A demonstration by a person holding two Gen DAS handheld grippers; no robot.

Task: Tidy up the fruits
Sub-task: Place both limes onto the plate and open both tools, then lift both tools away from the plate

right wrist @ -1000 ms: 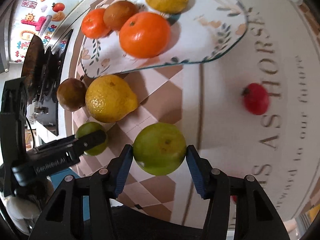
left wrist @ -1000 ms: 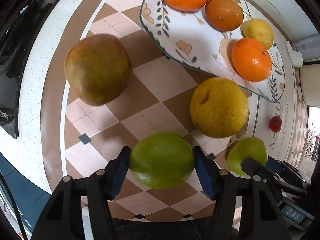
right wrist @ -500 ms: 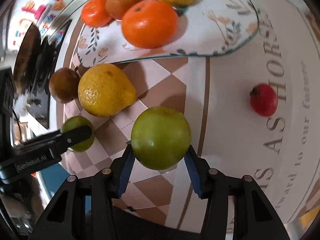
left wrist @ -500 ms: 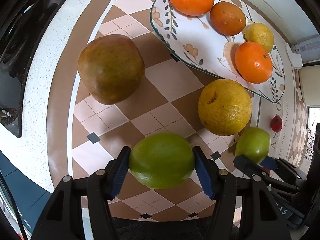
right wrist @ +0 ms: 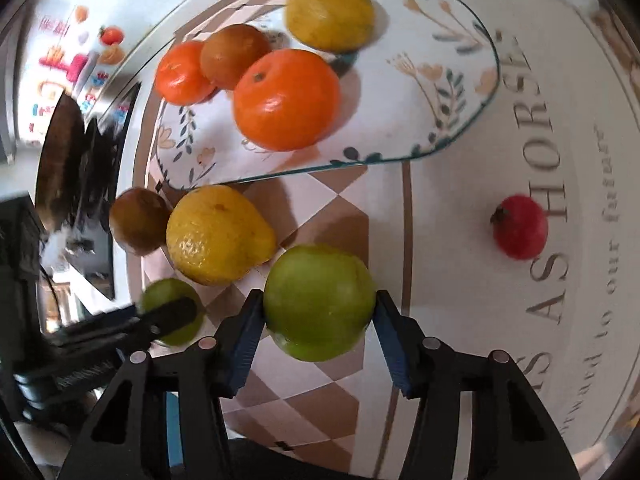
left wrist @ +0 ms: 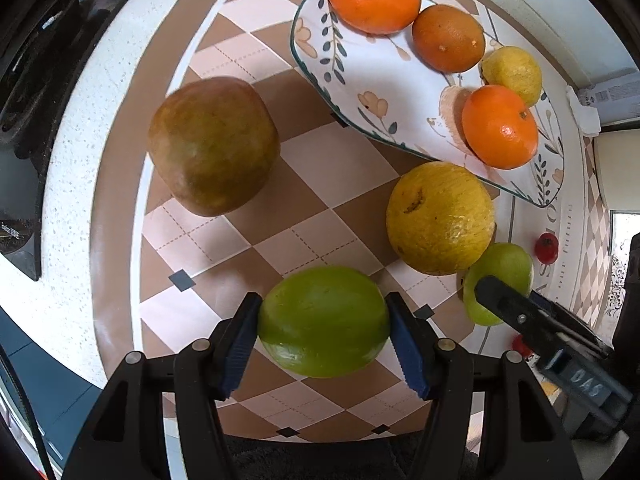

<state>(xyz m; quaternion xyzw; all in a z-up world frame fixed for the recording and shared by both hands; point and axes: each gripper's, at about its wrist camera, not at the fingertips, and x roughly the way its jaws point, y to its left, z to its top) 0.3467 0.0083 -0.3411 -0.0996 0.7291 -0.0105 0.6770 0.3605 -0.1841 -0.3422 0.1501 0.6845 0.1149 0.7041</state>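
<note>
Both green fruits have risen off the checkered desk (left wrist: 336, 160) since a second ago and drawn nearer the yellow citrus (left wrist: 439, 218). Left gripper (left wrist: 323, 330) clamps the larger green fruit (left wrist: 323, 320), while right gripper (right wrist: 319, 316) clamps the rounder green fruit (right wrist: 319, 300). Four citrus fruits sit on the floral plate (left wrist: 360, 68), beside a brown fruit (left wrist: 214, 146) on the desk.

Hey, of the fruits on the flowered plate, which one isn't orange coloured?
The yellow lemon at the far edge of the flowered plate. The other three there are two bright tangerines and a darker brownish-orange one.
</note>
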